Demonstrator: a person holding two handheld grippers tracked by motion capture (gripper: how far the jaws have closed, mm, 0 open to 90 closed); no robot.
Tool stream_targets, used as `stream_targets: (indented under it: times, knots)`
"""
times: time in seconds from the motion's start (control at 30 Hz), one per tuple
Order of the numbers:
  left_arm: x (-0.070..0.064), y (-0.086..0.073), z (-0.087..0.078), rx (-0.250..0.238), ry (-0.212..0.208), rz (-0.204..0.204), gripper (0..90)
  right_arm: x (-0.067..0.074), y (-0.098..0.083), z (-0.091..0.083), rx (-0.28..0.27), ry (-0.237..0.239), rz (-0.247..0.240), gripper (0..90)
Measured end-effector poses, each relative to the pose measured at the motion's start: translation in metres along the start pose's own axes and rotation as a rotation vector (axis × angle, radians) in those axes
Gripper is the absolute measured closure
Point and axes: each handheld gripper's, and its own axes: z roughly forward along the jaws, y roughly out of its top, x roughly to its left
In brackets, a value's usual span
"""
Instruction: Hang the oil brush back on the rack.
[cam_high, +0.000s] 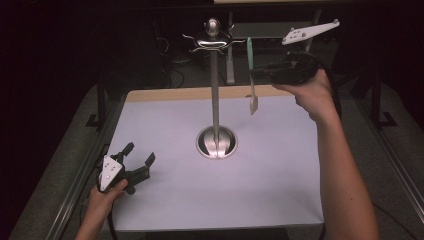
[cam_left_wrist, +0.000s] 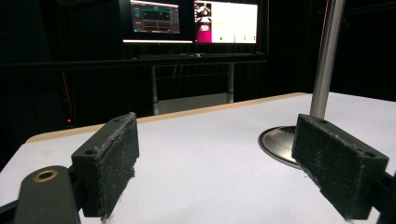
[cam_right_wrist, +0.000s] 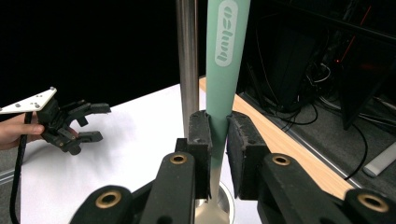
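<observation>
- Left claw (cam_high: 139, 161) rests gaping and empty near the white table's (cam_high: 165, 200) left edge.
- Steel utensil stand (cam_high: 215, 90) rises mid-table.
- Right claw (cam_right_wrist: 218, 140) pinches the mint-handled spatula (cam_high: 251, 75) aloft beside the stand's hooks: probably light, stiff, smooth-handled; mid-handle is the best grip.
- Dark room, monitors (cam_left_wrist: 194, 21) behind.

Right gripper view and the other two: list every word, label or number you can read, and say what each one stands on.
"buyzo", as best it reads: white letters running along the mint-green handle of the utensil clamped in the right gripper.
Two monitors behind the table in the left gripper view: text and figures on the screens, too small and blurred to read.
Stand pole, table, left gripper: no lettering to be seen.
</observation>
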Motion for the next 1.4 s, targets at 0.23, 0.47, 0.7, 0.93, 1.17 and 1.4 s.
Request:
stream_targets:
  times: [0.23,0.47,0.7,0.93,1.17,1.4]
  knots:
    - [0.000,0.000,0.000,-0.001,0.000,-0.003,14.5,0.000,0.005,0.006,0.013,0.006,-0.007,79.8]
    - [0.000,0.000,0.000,-0.001,-0.001,-0.003,14.5,0.000,0.007,0.010,0.026,0.011,-0.008,79.7]
    - [0.001,0.000,0.000,0.006,0.000,0.007,14.5,0.005,0.006,0.012,0.038,0.021,-0.030,79.8]
    - [0.001,0.000,0.000,0.006,0.000,0.008,14.5,0.006,0.006,0.011,0.041,0.030,-0.030,79.8]
    - [0.000,0.000,0.000,0.004,0.000,0.005,14.5,0.011,0.010,0.015,0.056,0.031,-0.049,79.6]
    - [0.000,0.000,0.000,0.004,0.000,0.003,14.5,0.012,0.009,0.015,0.041,0.015,-0.041,70.4]
